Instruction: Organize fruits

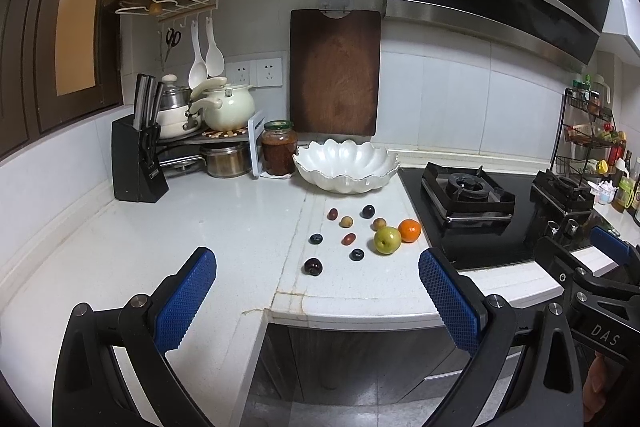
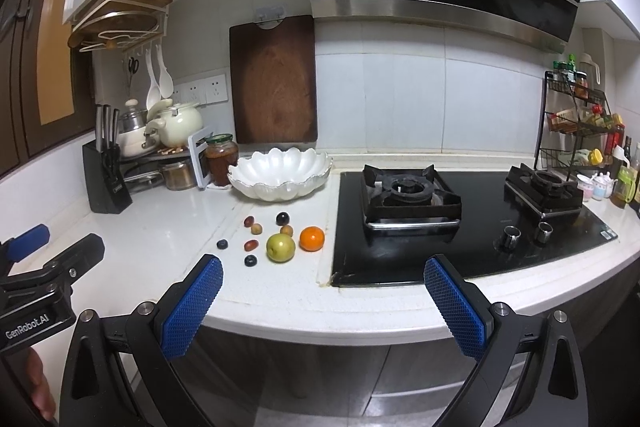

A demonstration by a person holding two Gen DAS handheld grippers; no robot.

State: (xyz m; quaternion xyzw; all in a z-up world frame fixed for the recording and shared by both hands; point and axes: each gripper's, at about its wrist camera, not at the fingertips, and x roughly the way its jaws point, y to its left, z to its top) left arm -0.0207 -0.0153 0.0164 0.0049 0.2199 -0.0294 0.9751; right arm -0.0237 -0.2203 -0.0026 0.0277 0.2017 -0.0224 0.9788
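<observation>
Left gripper [image 1: 318,297]: spread wide, holding nothing.
Right gripper [image 2: 323,301]: likewise spread.
Left-only sight: dark plum [image 1: 313,266], which I find nearest.
Fruits: 12 o'clock of both grippers, green apple [image 2: 281,247] touching orange [image 2: 311,238].

A white scalloped bowl [image 1: 346,167] sits upright and empty at the back of the tabletop [image 1: 224,227]. In front of it lie loose fruits: a green apple [image 1: 387,241] touching an orange [image 1: 409,230], plus small dark, red and tan ones (kinds unclear) scattered apart to their left.
</observation>
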